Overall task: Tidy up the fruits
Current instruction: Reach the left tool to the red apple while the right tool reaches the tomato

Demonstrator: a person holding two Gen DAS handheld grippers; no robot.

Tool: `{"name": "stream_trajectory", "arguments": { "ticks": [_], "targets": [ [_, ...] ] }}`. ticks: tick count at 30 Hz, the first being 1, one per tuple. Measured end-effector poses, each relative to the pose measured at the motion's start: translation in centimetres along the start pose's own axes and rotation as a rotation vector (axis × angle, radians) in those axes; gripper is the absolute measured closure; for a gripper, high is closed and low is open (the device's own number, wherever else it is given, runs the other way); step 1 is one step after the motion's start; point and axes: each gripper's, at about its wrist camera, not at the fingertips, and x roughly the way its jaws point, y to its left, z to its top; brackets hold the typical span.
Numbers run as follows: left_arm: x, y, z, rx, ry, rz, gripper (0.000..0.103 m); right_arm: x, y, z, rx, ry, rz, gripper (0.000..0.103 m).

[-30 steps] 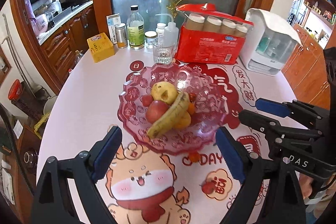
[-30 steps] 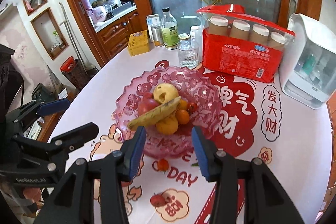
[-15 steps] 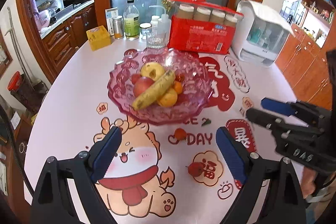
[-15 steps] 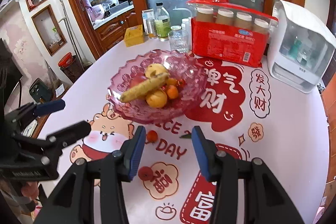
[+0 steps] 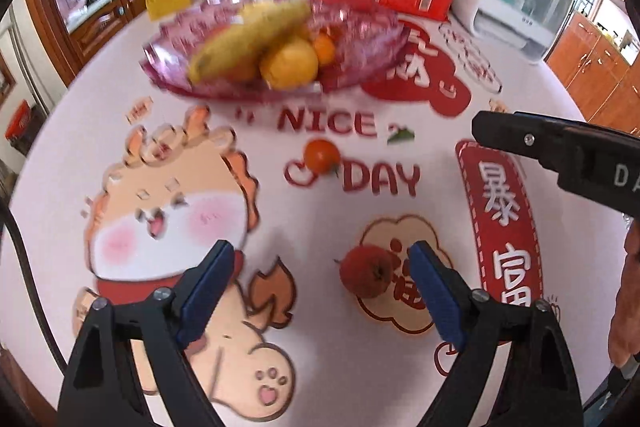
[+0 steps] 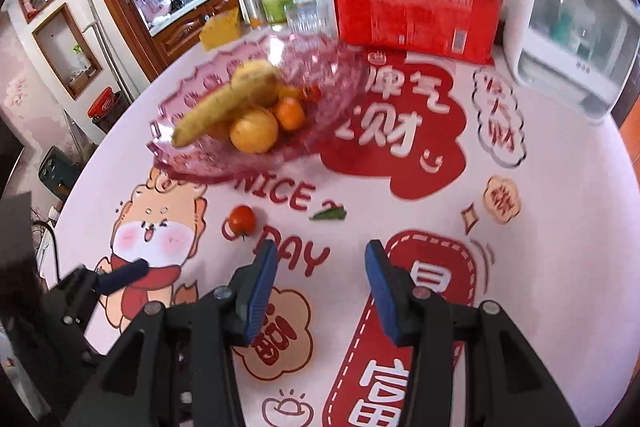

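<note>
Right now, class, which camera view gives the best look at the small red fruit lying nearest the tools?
The left wrist view: the small red fruit lies on the table, whole and sharp, between the open left tool's fingers. The right wrist view does not show it; its own fingers block that patch.

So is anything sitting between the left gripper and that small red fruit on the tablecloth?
Nothing visible. The left gripper is open, and the red fruit lies on bare tablecloth just inside its right finger.
</note>
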Motion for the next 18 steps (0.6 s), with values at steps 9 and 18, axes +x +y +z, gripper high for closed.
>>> {"name": "stream_trajectory", "arguments": {
  "ticks": [9,18],
  "targets": [
    [2.8,-0.5,-0.8,-0.045,0.055,-0.074,0.036,3.4,-0.3,-1.2,0.015,0.064,0.000,0.057],
    [3.2,-0.9,-1.0,-0.043,0.044,-0.105,0.075,4.7,0.5,-1.3,-0.005,0.083,0.016,0.057]
  ]
}}
